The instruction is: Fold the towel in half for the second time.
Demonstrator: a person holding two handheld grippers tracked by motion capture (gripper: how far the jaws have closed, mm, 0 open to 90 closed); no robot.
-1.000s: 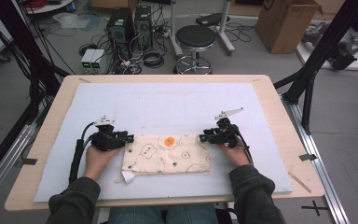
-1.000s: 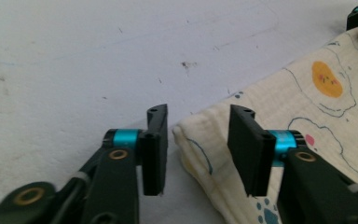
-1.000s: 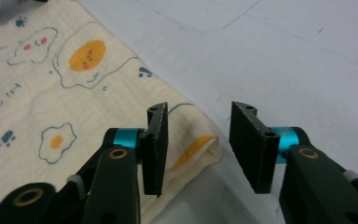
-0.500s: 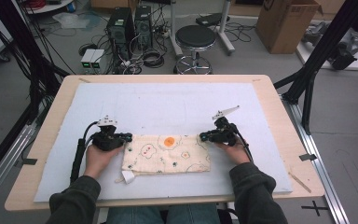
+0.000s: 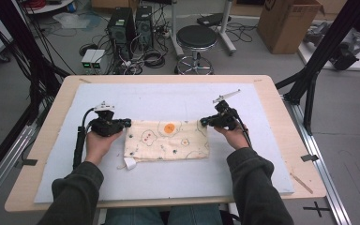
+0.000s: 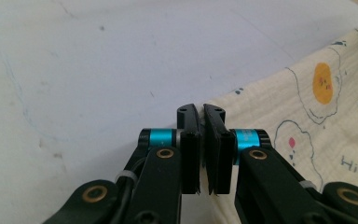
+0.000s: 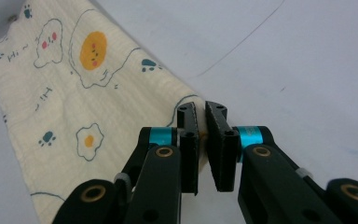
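Left gripper (image 6: 200, 140) and right gripper (image 7: 202, 140): jaws clamped on the two far corners of the printed cloth (image 5: 166, 140), which lies flat mid-tabletop (image 5: 168, 101) between both hands. Lift both corners evenly, keeping the far edge taut and level, to prevent slipping. Legible writing: "Hi" printed on the cloth.

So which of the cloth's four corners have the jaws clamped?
The two far corners of the cloth: the left gripper pinches the far-left one, the right gripper the far-right. Both near corners lie free, the near-left one carrying a white tag.
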